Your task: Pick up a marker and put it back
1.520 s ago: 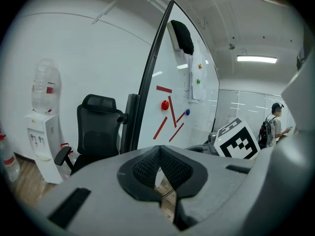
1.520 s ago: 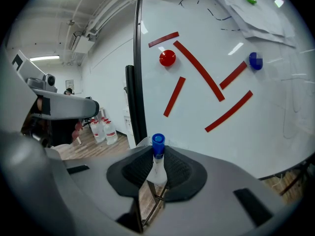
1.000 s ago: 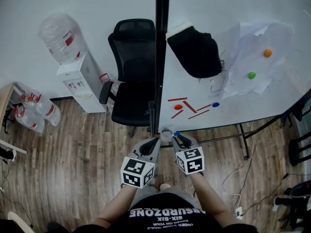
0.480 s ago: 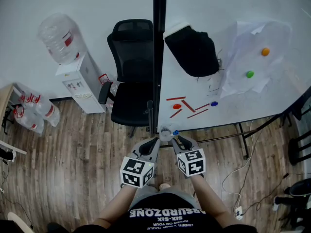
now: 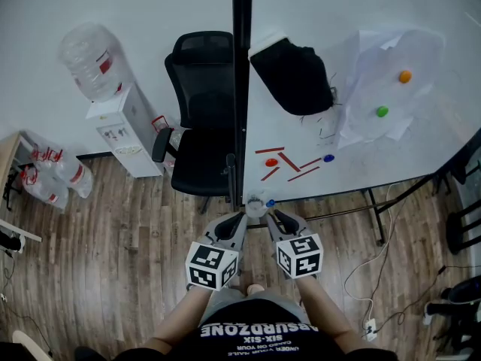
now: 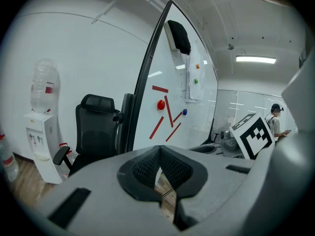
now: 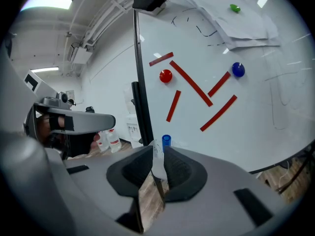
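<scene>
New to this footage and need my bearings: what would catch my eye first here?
A tall white whiteboard fills the right, carrying red strips and round coloured magnets. Low in the centre, the right gripper is shut on a white marker with a blue cap. A black office chair stands left of the board.

My left gripper (image 5: 237, 218) and right gripper (image 5: 276, 215) sit side by side before my body. Both point forward and slightly down, forearms stretched out. My left jaws are closed together on nothing; my right jaws clamp a marker (image 7: 158, 162).
</scene>
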The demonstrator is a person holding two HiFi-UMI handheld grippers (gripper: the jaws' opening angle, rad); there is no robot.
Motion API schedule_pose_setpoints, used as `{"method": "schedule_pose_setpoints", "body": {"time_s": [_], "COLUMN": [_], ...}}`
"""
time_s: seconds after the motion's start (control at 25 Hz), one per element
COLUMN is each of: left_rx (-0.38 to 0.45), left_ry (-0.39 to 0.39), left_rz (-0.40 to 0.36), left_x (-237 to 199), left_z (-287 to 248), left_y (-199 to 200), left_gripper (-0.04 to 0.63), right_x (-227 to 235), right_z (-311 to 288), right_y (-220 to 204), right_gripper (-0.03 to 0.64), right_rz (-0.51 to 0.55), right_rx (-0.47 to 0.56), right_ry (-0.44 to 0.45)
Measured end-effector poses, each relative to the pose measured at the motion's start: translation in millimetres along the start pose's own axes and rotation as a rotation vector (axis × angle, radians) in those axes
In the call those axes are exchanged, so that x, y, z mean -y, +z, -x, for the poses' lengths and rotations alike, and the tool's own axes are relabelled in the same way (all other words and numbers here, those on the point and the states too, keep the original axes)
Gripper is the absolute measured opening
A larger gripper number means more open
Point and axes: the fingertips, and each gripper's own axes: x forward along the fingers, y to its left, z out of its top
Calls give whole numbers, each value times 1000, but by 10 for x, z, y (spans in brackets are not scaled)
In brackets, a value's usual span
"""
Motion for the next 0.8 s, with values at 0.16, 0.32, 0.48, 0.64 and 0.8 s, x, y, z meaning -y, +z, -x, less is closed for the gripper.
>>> {"method": "schedule_pose_setpoints", "body": {"time_s": [0.16,0.32,0.48,0.64,0.8], "left_rx": [6,13,20,23,25], "left_ry": [-10,-23,-37,-48,-56], "left_rz": [-2,-7,-10,-12,-16], "left_x": [41,97,158,206,248], "left_z": [7,-3,4,4,15], "left_y": [15,47,73,86,97], "left_gripper": [8,8,6,8,8], "right_x": [-49,-82,-127,-152,-194], "right_z": [113,232,333,408,462], "right_y": [137,262,346,392,411], "right_gripper": [45,15,0,-2,-2], "right_rz": [-6,-8,-15,-23,-17], "right_rx": [57,115,153,178,196], "right_ry": [-4,-11,-11,-14,-16]}}
